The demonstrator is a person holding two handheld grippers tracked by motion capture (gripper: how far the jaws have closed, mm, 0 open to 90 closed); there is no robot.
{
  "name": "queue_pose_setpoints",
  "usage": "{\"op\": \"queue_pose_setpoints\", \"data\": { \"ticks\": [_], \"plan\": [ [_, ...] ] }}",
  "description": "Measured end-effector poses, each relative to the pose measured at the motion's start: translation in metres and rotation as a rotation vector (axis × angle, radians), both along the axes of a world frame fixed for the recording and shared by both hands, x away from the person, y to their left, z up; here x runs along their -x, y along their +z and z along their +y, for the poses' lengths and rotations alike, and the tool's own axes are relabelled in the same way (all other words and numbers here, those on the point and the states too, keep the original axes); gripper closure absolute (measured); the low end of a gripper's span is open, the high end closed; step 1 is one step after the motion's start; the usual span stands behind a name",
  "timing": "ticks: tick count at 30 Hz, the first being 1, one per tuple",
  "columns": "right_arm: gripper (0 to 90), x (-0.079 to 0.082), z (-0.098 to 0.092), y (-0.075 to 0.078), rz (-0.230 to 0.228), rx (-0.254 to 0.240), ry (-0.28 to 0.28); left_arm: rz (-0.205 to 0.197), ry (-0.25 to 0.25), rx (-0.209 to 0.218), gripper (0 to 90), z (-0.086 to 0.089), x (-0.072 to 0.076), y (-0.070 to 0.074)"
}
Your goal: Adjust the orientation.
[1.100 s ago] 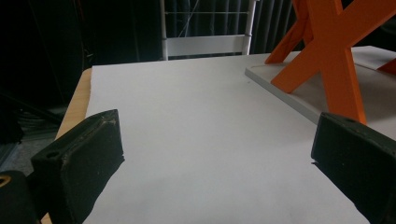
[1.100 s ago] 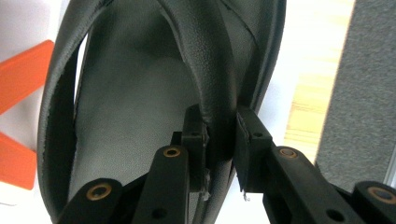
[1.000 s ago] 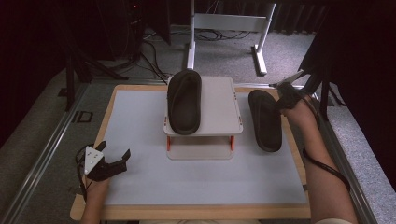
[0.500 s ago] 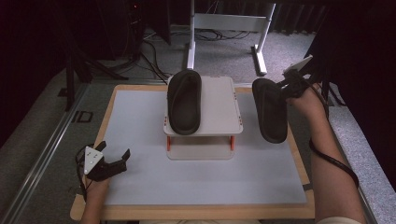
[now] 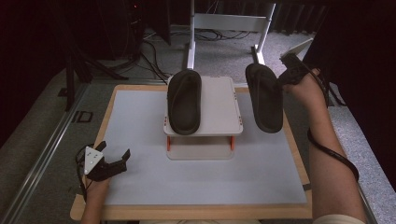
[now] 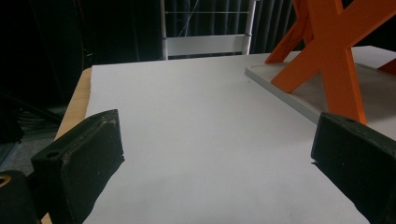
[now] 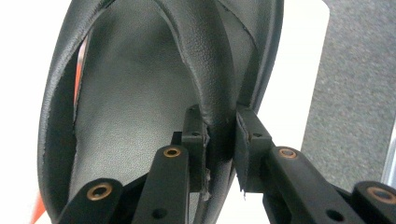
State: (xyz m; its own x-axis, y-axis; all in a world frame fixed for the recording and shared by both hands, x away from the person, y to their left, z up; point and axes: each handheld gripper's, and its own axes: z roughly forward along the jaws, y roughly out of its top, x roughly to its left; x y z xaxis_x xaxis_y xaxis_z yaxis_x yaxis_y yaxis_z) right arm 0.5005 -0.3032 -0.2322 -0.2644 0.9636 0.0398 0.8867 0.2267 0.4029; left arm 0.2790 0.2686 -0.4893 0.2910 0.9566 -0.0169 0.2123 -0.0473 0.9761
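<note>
One black sandal (image 5: 184, 100) lies on the left half of a small white stand (image 5: 219, 109) with orange legs, at the back middle of the board. A second black sandal (image 5: 265, 97) hangs in the air to the right of the stand, held by its strap (image 7: 205, 70). My right gripper (image 5: 286, 74) is shut on that strap, and in the right gripper view (image 7: 220, 140) both pads pinch the strap's edge. At the front left corner my left gripper (image 5: 114, 156) rests low over the board, open (image 6: 215, 149), nothing between its pads.
A grey mat (image 5: 140, 140) covers the wooden board (image 5: 88, 205). The stand's orange cross leg (image 6: 334, 65) rises to the right of my left gripper. Behind the table are a white frame (image 5: 229, 23) and cables on the floor.
The right hand has lifted the second sandal off the mat, up and toward the back. The left gripper has stayed where it was.
</note>
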Motion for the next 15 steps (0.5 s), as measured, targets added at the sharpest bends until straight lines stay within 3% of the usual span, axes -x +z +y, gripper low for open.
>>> {"op": "queue_pose_setpoints", "data": {
  "ticks": [15],
  "plan": [
    [76.2,-0.002,0.042,0.012,-0.002,-0.001,0.061,-0.001,0.001,0.002,1.9,0.000,0.000,0.000]
  ]
}}
